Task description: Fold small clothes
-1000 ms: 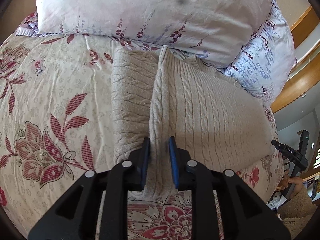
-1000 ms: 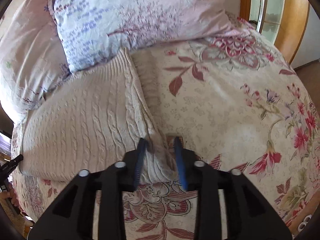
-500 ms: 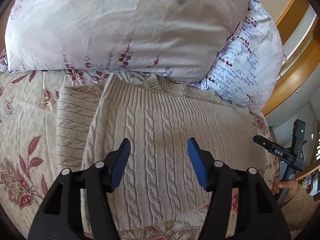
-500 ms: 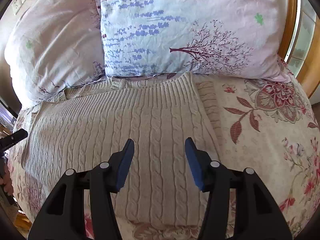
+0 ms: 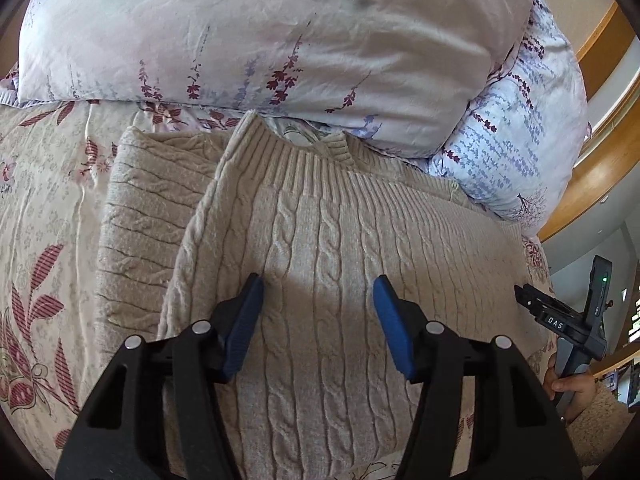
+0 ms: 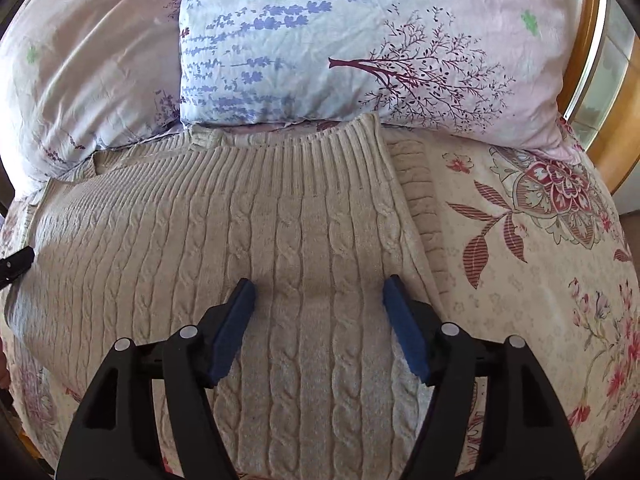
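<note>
Nearest in the left wrist view, the left tool (image 5: 318,320) hangs over the cream cable-knit sweater (image 5: 328,264) with its blue pads (image 5: 244,328) spread and easing slightly inward; the knit lies flat beneath the gap, pinched by neither pad. In the right wrist view the right tool (image 6: 319,316) is the same story on the other side: blue pads (image 6: 404,324) apart and widening, only the flat knit of the sweater (image 6: 248,248) under them, nothing gripped.

The sweater lies on the floral bedspread (image 5: 48,208), its lower half doubled up over the upper half so that the ribbed hem (image 5: 304,164) sits at the far end, close against the pillows. A strip of the lower layer (image 5: 148,208) shows past the folded edge on the left side, and a narrower strip (image 6: 416,184) on the right.

Judging by this, the bottom-to-top fold is laid down and both tools are letting go of it. The next move probably calls for either squaring the top layer over the one beneath or taking one side edge for a crosswise fold; each needs a pinch through both layers near the edge so the thick knit does not slide.

Beyond lie the pale pink pillow (image 5: 256,40) and the blue-flowered pillow (image 6: 320,40), then the wooden bed frame (image 5: 600,176).
</note>
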Demonstrator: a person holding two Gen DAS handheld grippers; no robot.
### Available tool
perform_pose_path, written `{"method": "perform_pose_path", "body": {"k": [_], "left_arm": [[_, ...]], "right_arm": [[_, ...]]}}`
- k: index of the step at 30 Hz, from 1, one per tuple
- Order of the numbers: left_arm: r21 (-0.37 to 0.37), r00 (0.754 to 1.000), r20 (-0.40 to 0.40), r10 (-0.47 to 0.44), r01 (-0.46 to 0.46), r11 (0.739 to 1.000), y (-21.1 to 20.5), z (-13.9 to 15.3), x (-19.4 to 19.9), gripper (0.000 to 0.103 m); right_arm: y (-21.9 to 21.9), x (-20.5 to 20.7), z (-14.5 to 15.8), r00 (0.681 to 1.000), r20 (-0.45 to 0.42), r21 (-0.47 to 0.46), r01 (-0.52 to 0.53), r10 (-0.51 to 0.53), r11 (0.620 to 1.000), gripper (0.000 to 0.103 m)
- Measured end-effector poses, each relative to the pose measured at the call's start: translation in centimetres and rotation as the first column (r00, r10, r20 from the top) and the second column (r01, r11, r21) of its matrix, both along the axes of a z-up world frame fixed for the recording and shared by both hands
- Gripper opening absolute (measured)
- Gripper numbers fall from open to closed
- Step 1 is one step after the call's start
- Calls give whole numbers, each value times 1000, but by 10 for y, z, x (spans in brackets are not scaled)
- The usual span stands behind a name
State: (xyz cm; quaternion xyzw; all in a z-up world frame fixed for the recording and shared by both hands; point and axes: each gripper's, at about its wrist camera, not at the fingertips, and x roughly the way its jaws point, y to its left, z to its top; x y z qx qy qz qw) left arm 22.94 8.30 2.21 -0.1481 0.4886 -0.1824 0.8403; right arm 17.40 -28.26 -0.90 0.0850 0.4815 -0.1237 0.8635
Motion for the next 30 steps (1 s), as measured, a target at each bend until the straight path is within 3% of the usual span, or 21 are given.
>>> {"method": "perform_pose_path", "body": {"k": [6, 10, 15, 18, 23, 30], "left_arm": [[-155, 992, -25, 123, -125, 980, 51, 19, 1, 61], [-147, 979, -67, 192, -200, 969, 89, 17, 15, 61], [-221, 963, -164, 212, -245, 944, 115, -2, 31, 60], [-277, 954, -221, 205, -263, 924, 117, -14, 39, 60], [-295, 955, -231, 185, -250, 922, 106, -22, 45, 60], [-309, 952, -247, 179, -253, 917, 85, -29, 52, 44]], "right_arm": [[-3, 4, 1, 1000, -13, 18, -3, 3, 1000, 70], [-3, 5, 1, 1000, -16, 21, 4, -4, 1000, 70], [-3, 5, 2, 1000, -25, 26, 19, -18, 999, 70], [-3, 6, 2, 999, -30, 27, 22, -21, 999, 70], [-3, 6, 1, 999, -32, 32, 24, -23, 999, 70], [-3, 5, 2, 999, -28, 32, 29, -28, 999, 70]]}}
